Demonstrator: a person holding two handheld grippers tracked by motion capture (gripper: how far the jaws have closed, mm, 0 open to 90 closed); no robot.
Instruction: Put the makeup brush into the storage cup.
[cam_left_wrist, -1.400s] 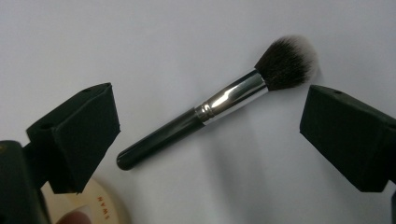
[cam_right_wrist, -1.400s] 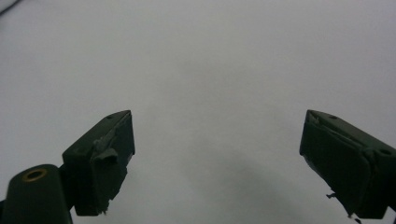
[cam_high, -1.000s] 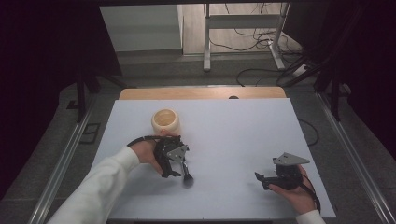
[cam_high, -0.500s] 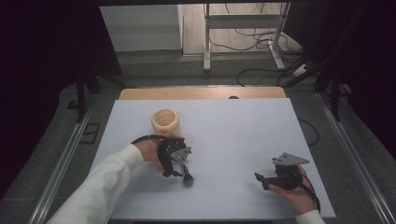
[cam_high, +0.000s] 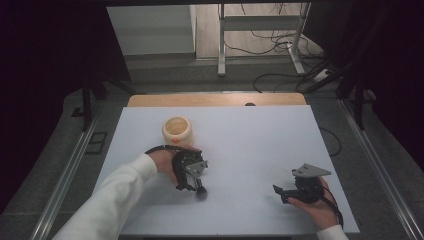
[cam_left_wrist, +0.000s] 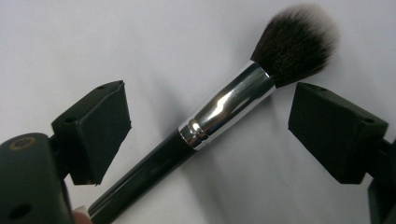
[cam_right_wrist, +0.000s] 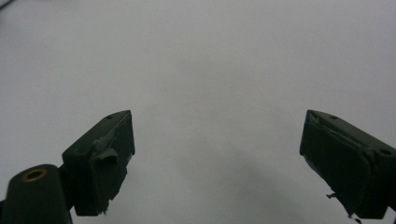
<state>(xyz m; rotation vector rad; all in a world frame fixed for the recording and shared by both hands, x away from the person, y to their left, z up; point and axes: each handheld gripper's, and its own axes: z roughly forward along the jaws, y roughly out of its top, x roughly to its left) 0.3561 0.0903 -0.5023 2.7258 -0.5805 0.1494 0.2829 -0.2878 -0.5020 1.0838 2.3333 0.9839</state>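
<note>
At the near edge of the bench (cam_high: 250, 145), toward its right corner, the right gripper (cam_high: 283, 192) sits in the person's right hand (cam_high: 316, 205), low over the white surface. Its jaws stand wide apart with nothing between them; in the right gripper view only bare white bench shows past the gripper (cam_right_wrist: 215, 163).

Left of centre and a little farther in, the left hand (cam_high: 167, 162) holds the left gripper (cam_high: 192, 186) pointed down at a makeup brush (cam_high: 200, 191). In the left gripper view the brush (cam_left_wrist: 219, 112) lies flat on the bench, black handle, shiny silver ferrule, dark bristles with pale tips. The left gripper (cam_left_wrist: 208, 135) straddles it with jaws spread wide, one on each side, neither pad touching the brush.

Farther back, toward the left edge, a small cream pot (cam_high: 177, 131) stands upright, apart from both grippers.
</note>
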